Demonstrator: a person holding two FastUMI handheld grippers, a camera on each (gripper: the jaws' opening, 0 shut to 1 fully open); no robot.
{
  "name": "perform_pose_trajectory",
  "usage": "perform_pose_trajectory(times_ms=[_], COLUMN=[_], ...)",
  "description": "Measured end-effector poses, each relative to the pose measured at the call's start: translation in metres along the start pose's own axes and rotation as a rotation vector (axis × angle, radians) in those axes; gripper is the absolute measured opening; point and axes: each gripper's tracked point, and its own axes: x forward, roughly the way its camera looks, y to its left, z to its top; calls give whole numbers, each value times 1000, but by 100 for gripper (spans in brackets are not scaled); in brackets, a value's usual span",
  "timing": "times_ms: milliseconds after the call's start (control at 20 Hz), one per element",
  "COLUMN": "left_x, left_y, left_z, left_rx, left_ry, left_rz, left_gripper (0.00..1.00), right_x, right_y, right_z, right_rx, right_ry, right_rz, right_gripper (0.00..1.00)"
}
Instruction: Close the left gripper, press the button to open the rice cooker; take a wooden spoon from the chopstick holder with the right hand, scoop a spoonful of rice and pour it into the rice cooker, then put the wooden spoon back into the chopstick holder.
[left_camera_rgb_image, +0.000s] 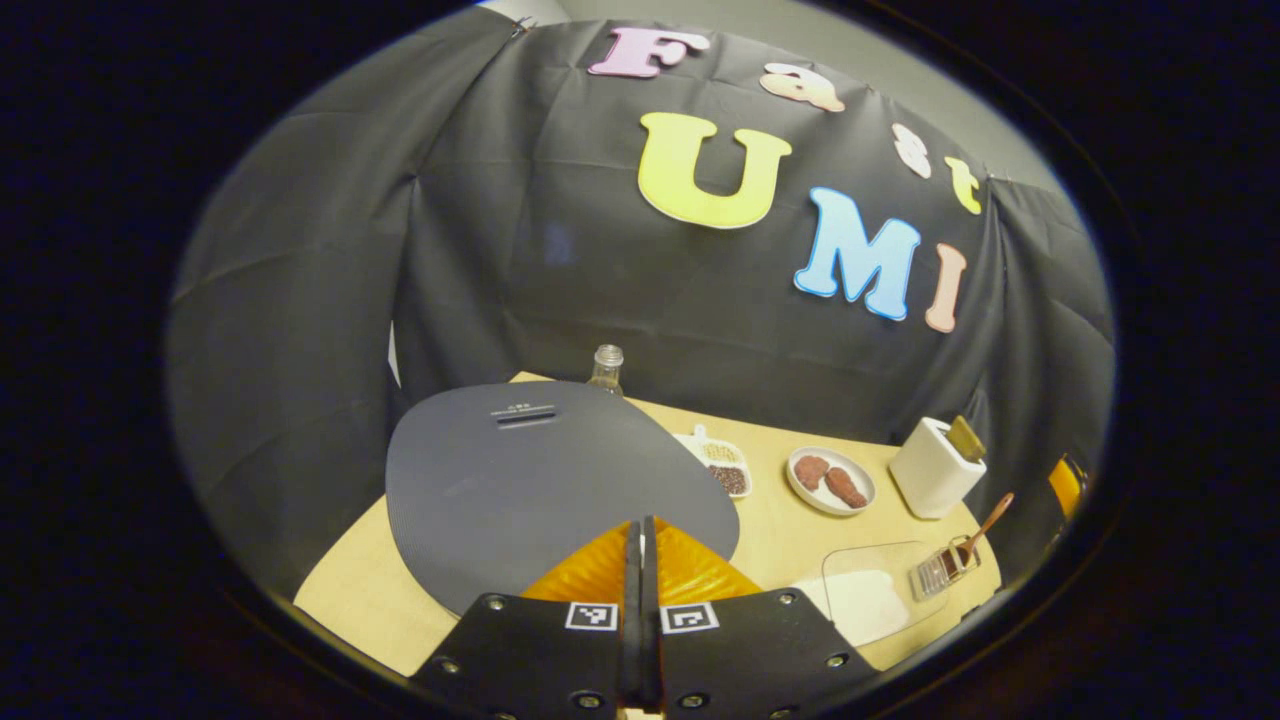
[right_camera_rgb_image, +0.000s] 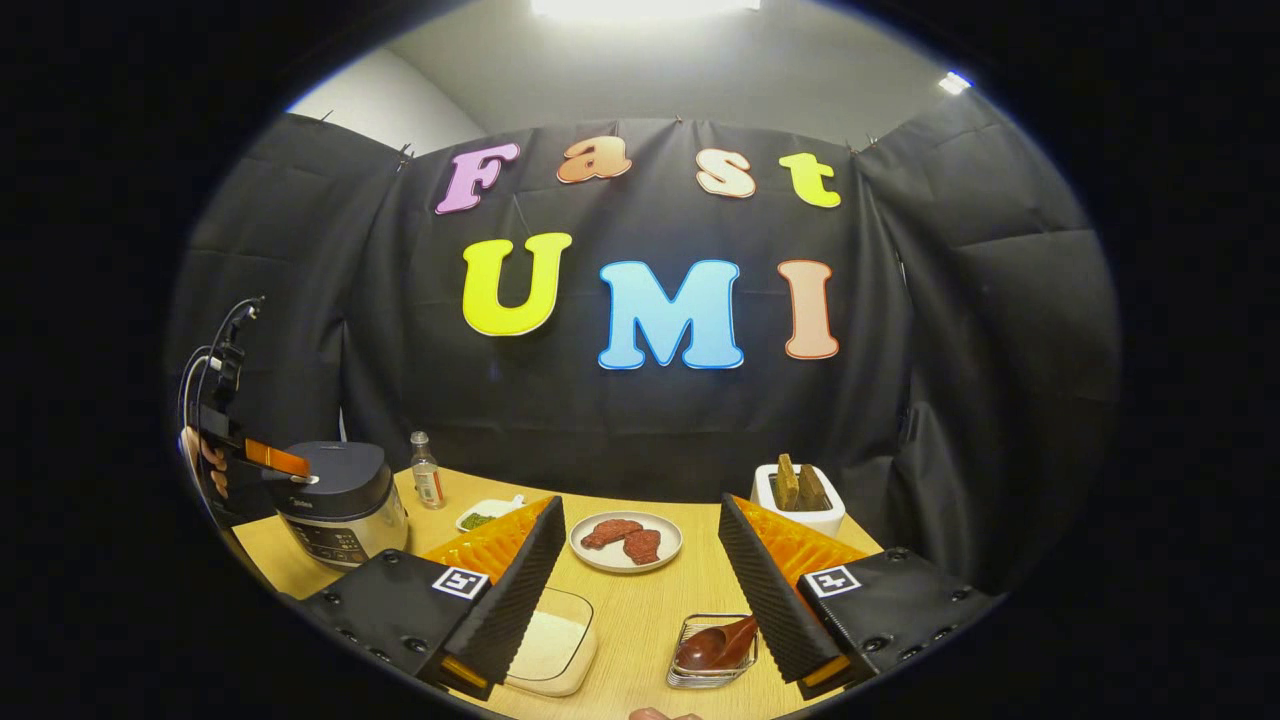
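A: Two tools, two states. Left tool (left_camera_rgb_image: 640, 560) has its fingers pressed together with nothing between them; right tool (right_camera_rgb_image: 640, 590) has its fingers wide apart and empty.

B: Where does the left one sit against the cooker (right_camera_rgb_image: 340, 500)?

A: Directly above the lid (left_camera_rgb_image: 540, 480). In the right gripper view its tip (right_camera_rgb_image: 285, 462) hangs at the lid's near edge, by a small pale spot I take for the button, though contact is too small to tell. The lid is down, so I judge the press is the step in hand.

B: And the spoon (right_camera_rgb_image: 715, 645)?

A: It lies in the wire holder (right_camera_rgb_image: 712, 655) just ahead of the right tool, low between its fingers and closer to the right one. Bowl end faces the tool; in the left gripper view the handle (left_camera_rgb_image: 990, 525) slants up and away from the holder.

B: So which hand takes it?

A: The right, plainly nearer. I'd say the grasp turns on that handle axis: fingers should straddle it crosswise. The rice dish (right_camera_rgb_image: 550, 645) sits just left of the holder, beside the left finger, on the counter (right_camera_rgb_image: 640, 610).
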Motion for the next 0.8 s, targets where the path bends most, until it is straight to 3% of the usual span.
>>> perform_pose_trajectory(times_ms=[200,300,350,400,550,800], left_x=[2,0,-2,1,-1,6], left_y=[-3,-4,-3,-1,-1,0], left_z=[-2,-6,-8,-7,-10,-16], left_rx=[-8,-17,-19,-37,-72,16], left_ry=[-4,4,-8,-24,-30,-17], left_rz=[-11,-30,-41,-51,-86,-64], left_gripper=[1,1,2,2,2,1], right_x=[0,0,0,1,2,4], right_y=[3,2,1,0,-2,-17], right_z=[-3,-3,-3,-3,-5,-12], right_rx=[-1,-1,1,7,25,7], right_ry=[2,-2,-3,-7,-6,-8], right_rz=[10,10,8,5,4,-51], right_gripper=[99,94,99,94,99,99])
